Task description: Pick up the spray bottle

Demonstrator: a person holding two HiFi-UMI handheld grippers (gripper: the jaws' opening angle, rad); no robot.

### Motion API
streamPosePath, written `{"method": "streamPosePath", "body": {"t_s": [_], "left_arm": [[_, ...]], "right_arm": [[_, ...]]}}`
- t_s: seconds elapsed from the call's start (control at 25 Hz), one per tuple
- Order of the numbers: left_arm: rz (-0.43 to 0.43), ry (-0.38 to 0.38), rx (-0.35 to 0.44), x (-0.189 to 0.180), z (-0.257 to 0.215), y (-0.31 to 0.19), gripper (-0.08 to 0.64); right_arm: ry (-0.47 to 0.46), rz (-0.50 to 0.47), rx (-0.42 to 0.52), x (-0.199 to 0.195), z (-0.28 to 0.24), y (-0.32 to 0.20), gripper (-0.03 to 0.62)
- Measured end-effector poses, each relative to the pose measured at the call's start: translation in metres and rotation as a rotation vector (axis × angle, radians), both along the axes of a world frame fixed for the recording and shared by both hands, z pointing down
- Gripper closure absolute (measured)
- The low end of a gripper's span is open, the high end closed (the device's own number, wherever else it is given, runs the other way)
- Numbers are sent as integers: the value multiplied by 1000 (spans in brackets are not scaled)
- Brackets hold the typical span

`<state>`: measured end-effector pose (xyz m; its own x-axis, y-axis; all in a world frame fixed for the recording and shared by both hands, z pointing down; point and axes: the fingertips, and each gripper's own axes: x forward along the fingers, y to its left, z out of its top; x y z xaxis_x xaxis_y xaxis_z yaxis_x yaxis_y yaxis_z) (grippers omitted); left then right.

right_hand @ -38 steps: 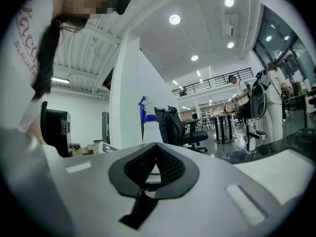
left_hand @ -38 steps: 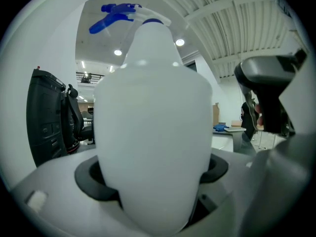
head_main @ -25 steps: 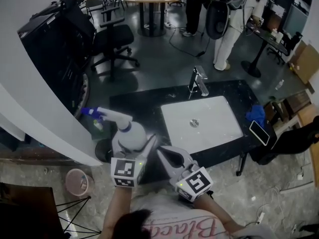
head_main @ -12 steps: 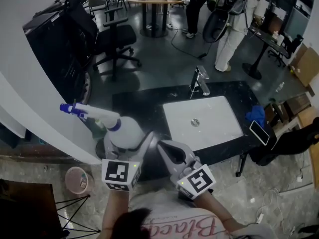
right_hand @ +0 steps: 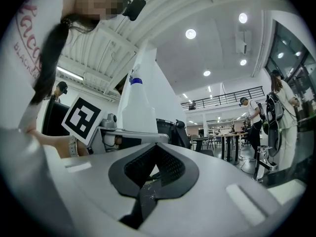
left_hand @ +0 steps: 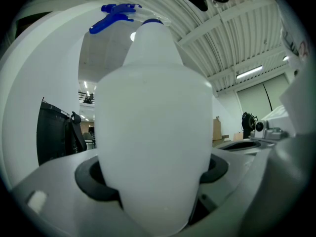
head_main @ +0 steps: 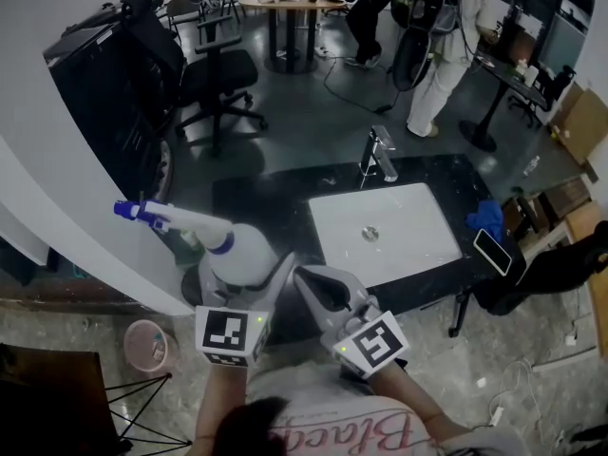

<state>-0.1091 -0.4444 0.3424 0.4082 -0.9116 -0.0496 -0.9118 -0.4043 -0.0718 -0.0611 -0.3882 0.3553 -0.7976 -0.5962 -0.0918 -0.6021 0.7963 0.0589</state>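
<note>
Inside left tool (left_hand: 154,177), spray bottle (left_hand: 153,125) (gripped)

A white sink (head_main: 380,245) is set in a black counter (head_main: 258,207), with a chrome faucet (head_main: 378,153) at its far edge. A blue cloth (head_main: 487,218) and a phone (head_main: 491,252) lie at the counter's right end. Beyond stand 1 office chair (head_main: 217,72), a round table (head_main: 285,1) and 2 people (head_main: 439,60). A pink bin (head_main: 149,347) sits on the floor.

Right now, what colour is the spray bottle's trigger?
Blue trigger; best in left gripper view.
</note>
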Motion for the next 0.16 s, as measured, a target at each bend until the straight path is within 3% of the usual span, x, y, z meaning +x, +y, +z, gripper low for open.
{"method": "streamPosePath", "body": {"t_s": [0.16], "left_arm": [[0,-6,-2,2,2,2,144]], "right_arm": [[1,-5,1,2,0,0,592]]}}
